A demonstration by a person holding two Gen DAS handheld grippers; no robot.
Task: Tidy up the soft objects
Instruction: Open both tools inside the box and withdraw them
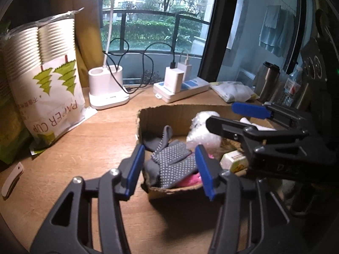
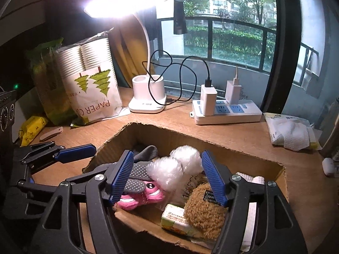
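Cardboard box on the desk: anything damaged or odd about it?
Yes. The cardboard box has ragged, torn top edges with no flaps left, roughest at its near-left corner. The soft things inside lie loosely jumbled.

We see only part of the pink plush toy (image 2: pixel 139 196), its far end tucked under the grey dotted glove (image 2: pixel 135 177). The right tongs (image 2: pixel 169 177) cover part of the brown fuzzy toy (image 2: pixel 203 213). Small print on the tissue packet (image 2: pixel 175 220) is too small for us to read. On the far left of the worktop (image 1: pixel 101 135), the green bag (image 1: pixel 10 131) is cut by the frame edge. The far right items near the window blur together.
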